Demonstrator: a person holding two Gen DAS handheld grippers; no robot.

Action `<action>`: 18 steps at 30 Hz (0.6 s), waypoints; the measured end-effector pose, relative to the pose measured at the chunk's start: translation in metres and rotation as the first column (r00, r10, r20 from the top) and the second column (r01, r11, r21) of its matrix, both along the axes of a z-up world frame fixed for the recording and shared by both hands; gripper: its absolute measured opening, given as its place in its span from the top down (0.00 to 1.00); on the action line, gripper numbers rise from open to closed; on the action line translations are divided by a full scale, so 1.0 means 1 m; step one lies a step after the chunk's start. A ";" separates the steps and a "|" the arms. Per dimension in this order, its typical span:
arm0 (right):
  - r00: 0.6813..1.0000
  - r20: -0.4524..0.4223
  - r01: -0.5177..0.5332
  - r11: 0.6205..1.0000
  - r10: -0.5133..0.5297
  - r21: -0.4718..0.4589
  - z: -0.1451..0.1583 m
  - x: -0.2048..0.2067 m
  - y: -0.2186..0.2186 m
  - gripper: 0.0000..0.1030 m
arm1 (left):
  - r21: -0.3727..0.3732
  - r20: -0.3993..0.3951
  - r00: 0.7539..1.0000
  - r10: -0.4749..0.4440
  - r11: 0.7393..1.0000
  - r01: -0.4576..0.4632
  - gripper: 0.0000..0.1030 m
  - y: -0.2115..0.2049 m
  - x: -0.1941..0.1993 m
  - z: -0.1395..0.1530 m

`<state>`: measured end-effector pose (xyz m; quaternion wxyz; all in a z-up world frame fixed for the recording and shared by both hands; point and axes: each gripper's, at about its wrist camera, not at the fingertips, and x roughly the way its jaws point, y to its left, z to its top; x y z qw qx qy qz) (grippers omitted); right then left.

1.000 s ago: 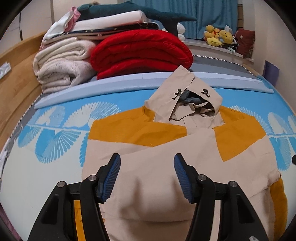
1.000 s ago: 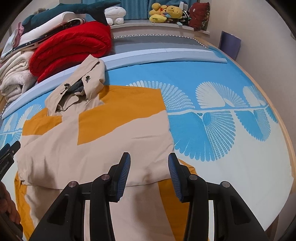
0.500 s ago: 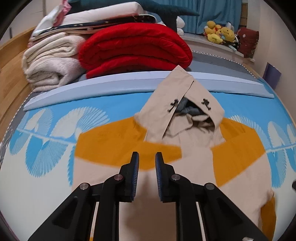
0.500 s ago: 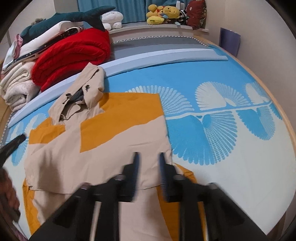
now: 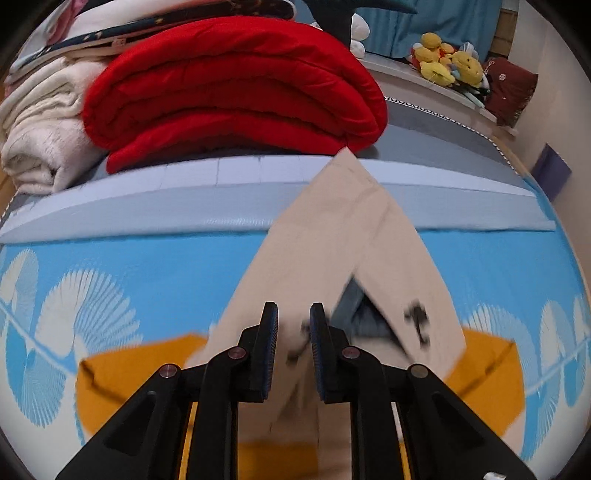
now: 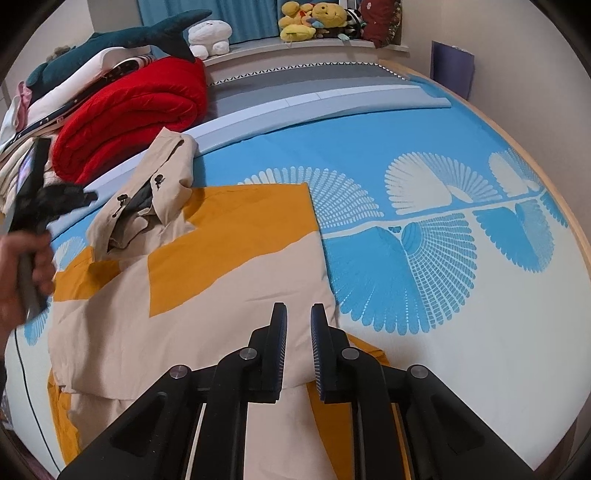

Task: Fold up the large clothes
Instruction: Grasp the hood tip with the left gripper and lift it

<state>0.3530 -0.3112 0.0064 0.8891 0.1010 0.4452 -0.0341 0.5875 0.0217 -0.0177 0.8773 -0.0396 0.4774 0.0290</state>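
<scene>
Since a second ago both pairs of jaws have narrowed from wide apart to a slim gap, and the left gripper has travelled up the jacket from its chest to its hood; the right one has barely shifted.

Left wrist view: left gripper (image 5: pixel 293 350) hangs over the beige hood (image 5: pixel 354 236) of the jacket (image 5: pixel 484 365), jaws nearly together with a narrow slot between the blue pads. Hood fabric shows through the slot, but whether it is pinched I cannot tell; picture is motion-blurred. Hood tip overlaps the pale blue bolster (image 5: pixel 147 206). Behind it lie a folded red quilt (image 5: pixel 229 92) and cream blankets (image 5: pixel 40 125).

Right wrist view: right gripper (image 6: pixel 298 350) sits above the right edge of the folded beige-and-orange jacket (image 6: pixel 207 295), jaws nearly together, pads apparently clear of cloth. Jacket lies flat on the blue patterned bed sheet (image 6: pixel 443 258), sleeves folded in, hood toward the quilt (image 6: pixel 129 110). At far left a hand (image 6: pixel 26 266) holds the other gripper's handle near the hood. Plush toys (image 6: pixel 314 18) sit on the far ledge.
</scene>
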 end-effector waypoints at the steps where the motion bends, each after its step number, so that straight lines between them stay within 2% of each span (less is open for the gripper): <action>1: 1.000 -0.004 0.003 1.000 -0.003 0.005 -0.001 0.001 0.000 0.86 | -0.002 0.003 1.000 -0.002 1.000 0.002 0.85 -0.002 0.008 -0.001; 3: 1.000 -0.010 0.004 1.000 -0.004 0.008 -0.003 0.003 0.000 0.86 | -0.020 0.011 1.000 -0.013 1.000 0.013 0.84 -0.010 0.028 -0.004; 4: 1.000 -0.012 0.003 1.000 -0.003 0.007 -0.003 0.004 0.001 0.86 | -0.019 0.012 1.000 -0.019 1.000 0.020 0.81 -0.015 0.036 -0.005; 6: 1.000 -0.016 0.004 1.000 -0.004 0.006 -0.004 0.006 0.002 0.86 | -0.005 0.017 0.999 -0.034 0.999 0.035 0.65 -0.028 0.054 -0.009; 7: 1.000 -0.016 0.003 1.000 -0.003 0.006 -0.005 0.006 0.002 0.86 | 0.003 0.012 0.999 -0.043 0.999 0.043 0.50 -0.037 0.065 -0.013; 8: 1.000 -0.017 0.002 1.000 -0.002 0.001 -0.005 0.007 0.003 0.86 | 0.007 0.004 0.999 -0.046 0.999 0.046 0.40 -0.041 0.074 -0.015; 15: 0.999 -0.039 0.010 1.000 -0.011 -0.004 -0.014 0.013 0.004 0.86 | 0.064 -0.076 0.996 -0.036 0.997 0.041 0.38 -0.072 0.124 -0.054; 18: 0.999 -0.041 0.011 1.000 -0.011 -0.005 -0.015 0.016 0.003 0.86 | 0.136 -0.108 0.992 -0.060 0.988 0.075 0.40 -0.081 0.133 -0.070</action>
